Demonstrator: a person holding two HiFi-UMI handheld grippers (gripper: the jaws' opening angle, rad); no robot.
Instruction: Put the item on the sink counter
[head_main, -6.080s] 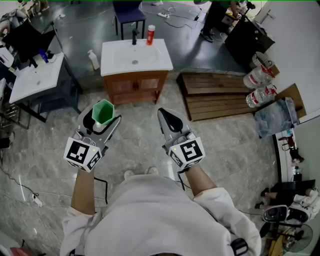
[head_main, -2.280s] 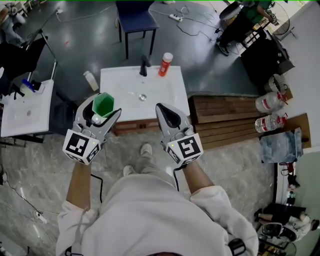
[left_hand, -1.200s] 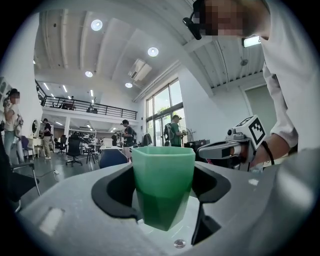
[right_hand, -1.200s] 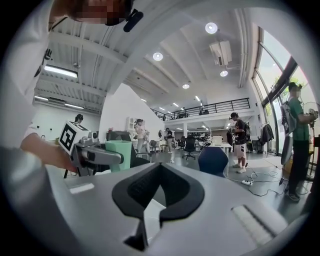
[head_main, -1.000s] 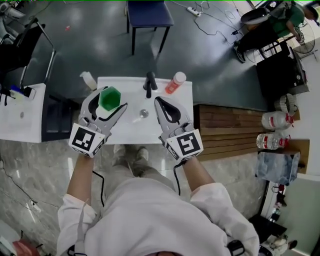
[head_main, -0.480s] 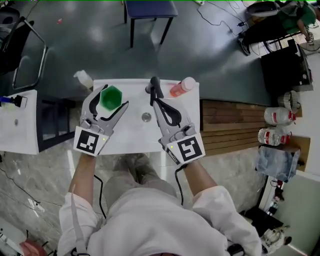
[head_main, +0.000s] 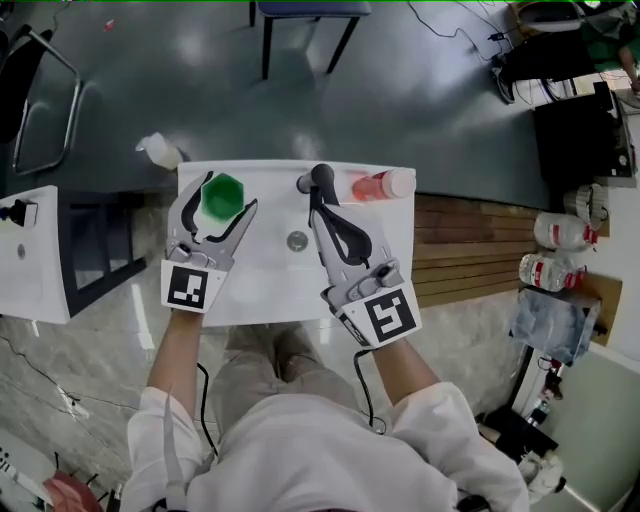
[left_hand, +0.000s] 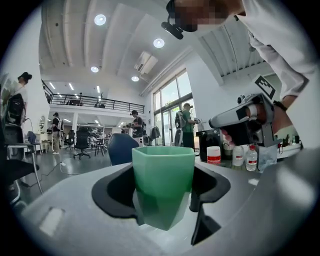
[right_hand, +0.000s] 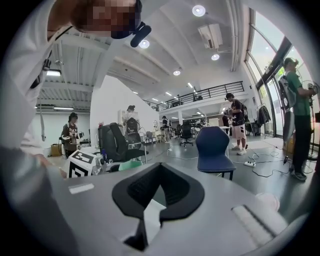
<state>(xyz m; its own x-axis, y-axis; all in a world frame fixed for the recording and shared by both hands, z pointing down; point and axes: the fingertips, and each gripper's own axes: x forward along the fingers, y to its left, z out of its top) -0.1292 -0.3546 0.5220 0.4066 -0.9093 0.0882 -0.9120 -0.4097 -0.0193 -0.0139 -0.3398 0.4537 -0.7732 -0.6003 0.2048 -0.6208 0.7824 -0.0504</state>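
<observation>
White sink counter (head_main: 262, 290) lay beneath both grippers. Between the left gripper's (head_main: 216, 192) jaws stood a green faceted plastic cup (left_hand: 163, 182). It looked light, rigid and smooth, likely best pinched mid-wall. The jaws were spread wide, pads clamping the cup's sides and holding it upright above the counter. Alongside, the right gripper (head_main: 319, 200) was clenched on nothing, with a black faucet (head_main: 321, 176) just beyond its tips.

A large, open lab-like hall: mezzanine railing (right_hand: 210, 92), blue chair (right_hand: 214, 142), floor cables (right_hand: 262, 172), a freestanding sink unit (head_main: 260, 288).
</observation>
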